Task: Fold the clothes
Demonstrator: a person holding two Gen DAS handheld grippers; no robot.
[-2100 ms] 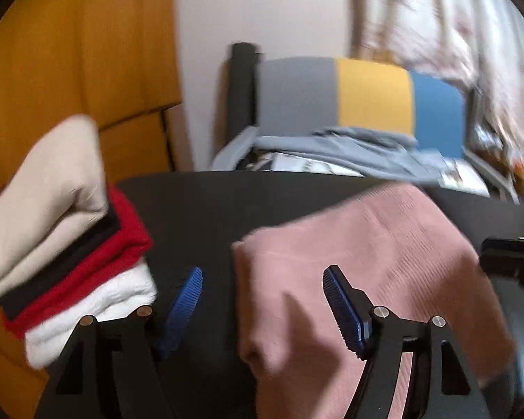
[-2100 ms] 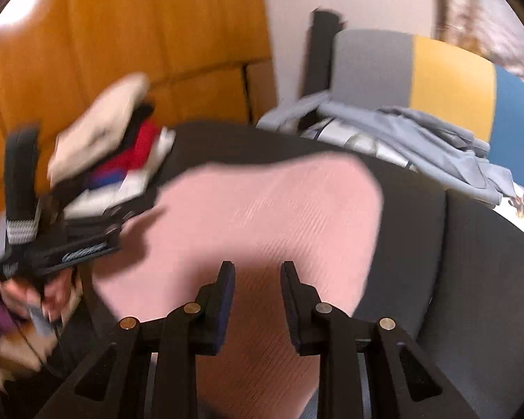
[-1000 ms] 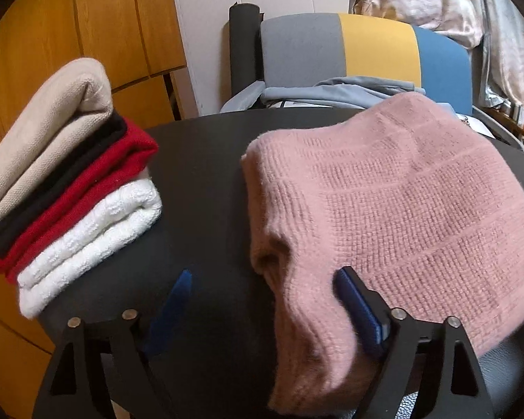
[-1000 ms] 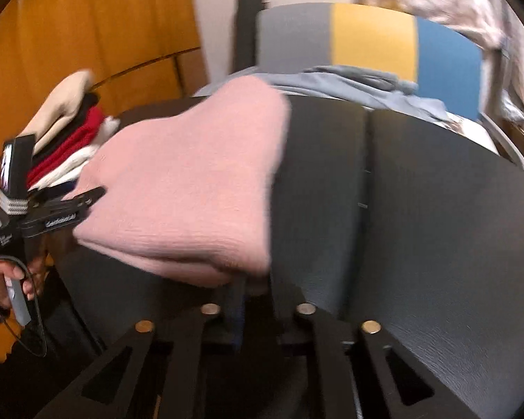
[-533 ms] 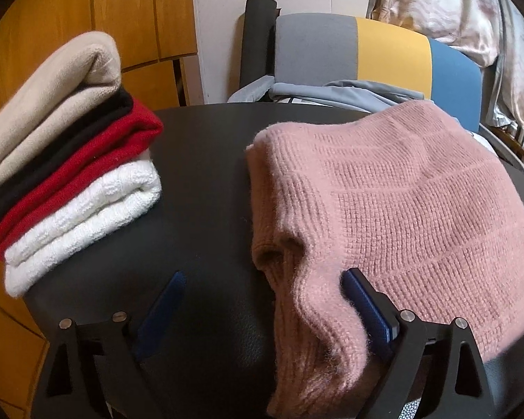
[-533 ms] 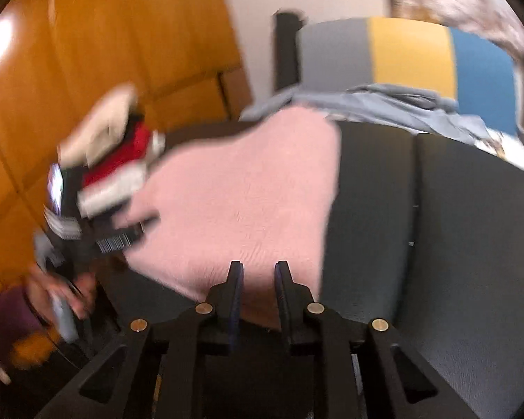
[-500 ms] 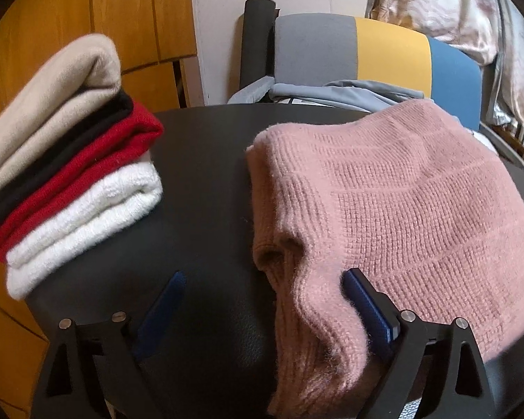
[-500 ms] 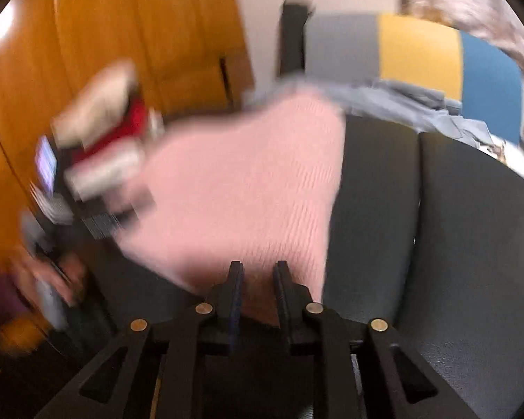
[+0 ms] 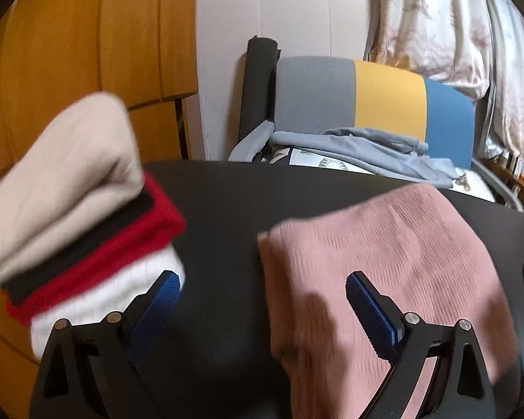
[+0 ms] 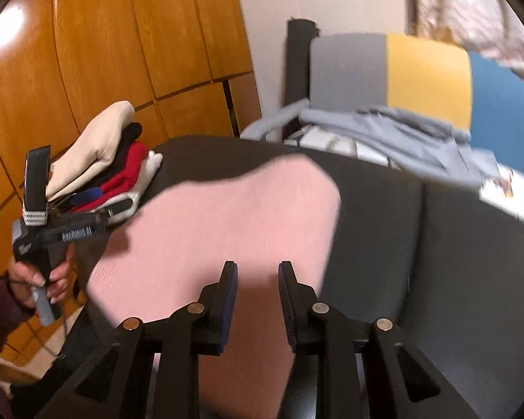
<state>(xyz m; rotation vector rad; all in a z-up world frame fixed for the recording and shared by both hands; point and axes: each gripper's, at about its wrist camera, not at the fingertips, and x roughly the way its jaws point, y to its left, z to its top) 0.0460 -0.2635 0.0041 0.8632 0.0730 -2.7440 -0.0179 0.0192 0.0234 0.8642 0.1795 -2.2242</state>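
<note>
The pink knitted sweater (image 9: 384, 262) lies folded on the dark round table (image 9: 227, 202), toward the table's right half in the left wrist view. To its left, at the table edge, stands a stack of folded clothes (image 9: 77, 209): beige on top, then black, red and white at the bottom. Bare table surface separates the stack from the sweater. Behind the table stands a chair (image 9: 366, 101) with a grey, yellow and blue backrest; a pale blue garment (image 9: 366, 153) is draped over its seat. Orange wooden panelling (image 9: 87, 52) fills the left background, and a light curtain (image 9: 454, 28) hangs at the upper right. The left gripper (image 9: 262, 300) has its jaws spread wide and opening slightly; its left finger overlaps the white bottom layer of the stack in the picture, its right finger overlaps the sweater, and nothing is clamped between the blue pads. Whether either finger touches fabric cannot be determined. The right gripper (image 10: 255, 296) has its jaws opening, with a narrow gap between them; the sweater shows through that gap and the pads are not seen pressing on it. The right wrist view alone shows the person's hand (image 10: 42, 279), in a dark red sleeve, gripping the handle of the left gripper beside the stack, and a seam that runs across the table top. The left wrist view alone shows the sweater's ribbed knit and its folded left edge; both views are motion-blurred.
</note>
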